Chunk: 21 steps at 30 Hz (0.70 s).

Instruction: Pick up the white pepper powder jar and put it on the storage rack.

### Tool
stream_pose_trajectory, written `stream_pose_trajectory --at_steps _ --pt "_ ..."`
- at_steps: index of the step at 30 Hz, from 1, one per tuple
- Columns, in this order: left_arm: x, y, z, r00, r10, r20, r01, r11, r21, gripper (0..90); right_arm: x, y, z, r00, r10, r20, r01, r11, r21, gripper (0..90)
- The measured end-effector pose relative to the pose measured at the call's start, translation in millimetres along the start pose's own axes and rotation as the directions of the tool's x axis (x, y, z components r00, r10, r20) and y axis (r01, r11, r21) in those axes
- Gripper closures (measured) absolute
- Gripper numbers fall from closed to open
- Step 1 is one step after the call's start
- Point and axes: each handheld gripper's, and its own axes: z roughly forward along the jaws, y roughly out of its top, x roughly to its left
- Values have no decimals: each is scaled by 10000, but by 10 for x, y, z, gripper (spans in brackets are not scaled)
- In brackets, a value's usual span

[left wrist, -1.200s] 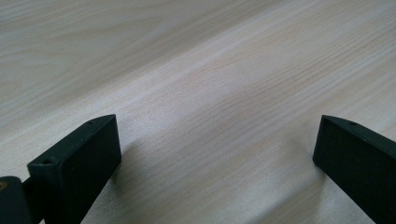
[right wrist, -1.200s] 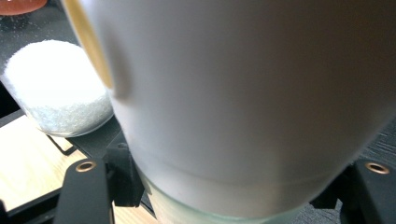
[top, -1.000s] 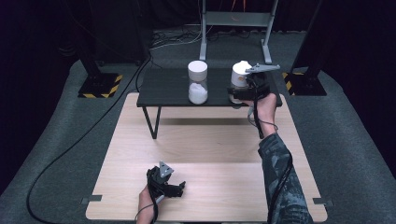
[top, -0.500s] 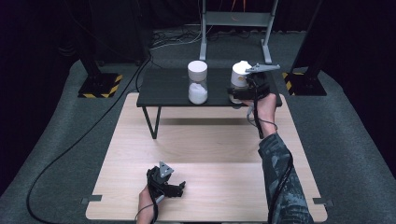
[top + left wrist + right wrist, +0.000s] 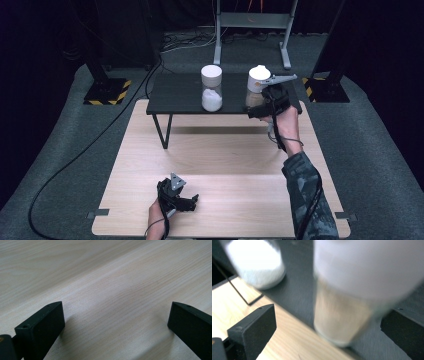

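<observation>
While the right gripper sat at the right end of the black table, its jaws had just been opening and stood wide apart, pads off the glass. Between them stood the white-lidded jar with pale tan contents, upright near that table's front right corner, blurred in the right gripper view. A second jar, white powder inside and white lid on, stood upright near the middle of the black table, well apart from the first. Left gripper rested low near the front edge of the light wooden table, jaws spread wide, nothing between them but bare wood.
</observation>
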Motion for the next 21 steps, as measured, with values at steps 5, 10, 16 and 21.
stream_pose_trajectory --at_steps 5,10,16,21 --pt "0 0 0 10000 5 -1 -5 10000 3 7 80 -248 -141 9995 -287 -138 290 9992 276 0" --pt "1 1 0 10000 10 1 -10 10000 6 7 165 -708 -292 9969 -569 -547 586 9978 302 0" --pt "0 1 1 10000 5 -5 -5 10000 2 6 272 -1377 -351 9896 -700 -1254 786 9948 649 0" --pt "0 1 0 10000 3 -5 -3 10000 4 6 330 -1899 -288 9859 -522 -1589 738 9883 1331 0"
